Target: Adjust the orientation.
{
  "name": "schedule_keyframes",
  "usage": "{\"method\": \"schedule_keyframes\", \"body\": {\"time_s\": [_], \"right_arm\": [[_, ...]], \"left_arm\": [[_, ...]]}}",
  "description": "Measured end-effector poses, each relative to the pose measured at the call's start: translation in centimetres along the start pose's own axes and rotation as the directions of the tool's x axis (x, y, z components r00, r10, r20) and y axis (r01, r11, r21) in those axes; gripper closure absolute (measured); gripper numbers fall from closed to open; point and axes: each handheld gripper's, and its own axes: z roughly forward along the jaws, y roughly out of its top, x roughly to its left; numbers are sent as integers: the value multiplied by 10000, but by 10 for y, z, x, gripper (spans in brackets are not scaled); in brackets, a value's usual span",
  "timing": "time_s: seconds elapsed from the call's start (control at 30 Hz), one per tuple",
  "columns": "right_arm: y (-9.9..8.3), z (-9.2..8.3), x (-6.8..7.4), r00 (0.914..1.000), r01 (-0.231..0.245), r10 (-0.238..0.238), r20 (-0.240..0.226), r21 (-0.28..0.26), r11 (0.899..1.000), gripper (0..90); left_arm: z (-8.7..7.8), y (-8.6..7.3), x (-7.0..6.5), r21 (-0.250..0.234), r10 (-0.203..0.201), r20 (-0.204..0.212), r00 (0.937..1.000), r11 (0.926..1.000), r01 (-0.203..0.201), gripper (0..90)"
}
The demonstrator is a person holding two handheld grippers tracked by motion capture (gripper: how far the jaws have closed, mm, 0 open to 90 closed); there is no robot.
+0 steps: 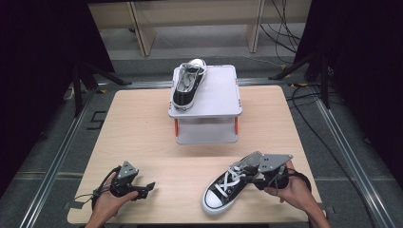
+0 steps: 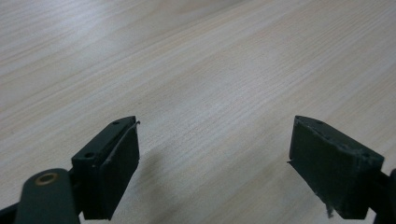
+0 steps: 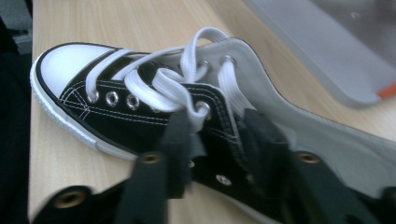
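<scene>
A black sneaker (image 1: pixel 227 185) is seen on the counter (image 1: pixel 142 137) in front of the grey rack (image 1: pixel 216 102), its side wall pinched by the right hand-held gripper (image 3: pixel 219 140); the left hand-held gripper (image 2: pixel 215 158) is spread

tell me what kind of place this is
Probably a lab or recording rig, not a home: a bare wooden table hemmed by dark curtains, loose cables on the floor, and hand-held grippers working with a sneaker.

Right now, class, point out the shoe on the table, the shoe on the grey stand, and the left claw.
Shoe on the table (image 1: pixel 223 187), high view, laces.
Shoe on the grey stand (image 1: pixel 185 92), high view, black side.
Left claw (image 2: pixel 215 163), left gripper view, between its fingertips.
</scene>
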Motion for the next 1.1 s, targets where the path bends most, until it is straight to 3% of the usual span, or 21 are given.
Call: {"method": "schedule_keyframes", "body": {"time_s": [0.03,0.13,0.2,0.23,0.27,0.3,0.43,0.5,0.57,0.63,0.73,0.83,0.93,1.03,1.07,1.1], "right_arm": [[0,-4,6,9997,85,-92,209,294,9995,817],[-3,-11,15,9990,-455,453,40,463,9979,868],[-5,-15,25,9955,-941,945,-123,294,9951,868],[-5,-15,25,9955,-941,945,-123,294,9951,868],[-8,-18,33,9907,-1356,1358,-75,160,9906,867],[-9,-19,36,9896,-1439,1439,-28,132,9895,866],[-2,-20,50,9869,-1612,1614,-25,415,9861,776],[0,-23,53,9877,-1555,1546,227,415,9870,728],[3,-29,52,9859,-1623,1624,405,-38,9867,652],[4,-39,47,9839,-1540,1566,867,-352,9874,619],[2,-48,38,9760,-1456,1526,1556,-552,9878,611],[-3,-46,28,9709,-1527,1567,1811,-362,9876,569],[-7,-40,21,9704,-1699,1688,1729,-84,9854,503],[-11,-26,15,9792,-1666,1629,1213,207,9858,417],[-11,-26,15,9792,-1666,1629,1213,207,9858,417],[-8,-20,13,9833,-1636,1587,895,506,9852,447]], "left_arm": [[1,0,0,-1,-67,47,10000,10000,67,160],[1,0,-1,-79,-50,72,10000,10000,51,160],[1,0,-1,-45,-38,91,10000,10000,38,160],[1,0,-1,-41,-77,118,9999,10000,77,160],[-2,1,0,255,175,109,9998,9995,-178,160],[1,0,-1,-9,0,65,10000,10000,0,160],[1,0,-1,52,78,55,10000,10000,-79,160],[1,-1,-1,31,35,75,10000,10000,-35,160],[-1,-1,0,115,163,172,9997,9998,-165,160],[-1,-1,0,135,221,140,9997,9997,-223,160],[2,-1,-1,42,53,71,10000,10000,-53,160],[2,-1,-2,15,-54,84,10000,10000,54,160],[2,0,-1,41,49,21,10000,10000,-49,160],[2,0,-1,140,48,34,10000,9999,-49,159],[2,0,-1,140,48,34,10000,9999,-49,159],[3,0,-1,120,-15,66,10000,9999,14,159]]}}
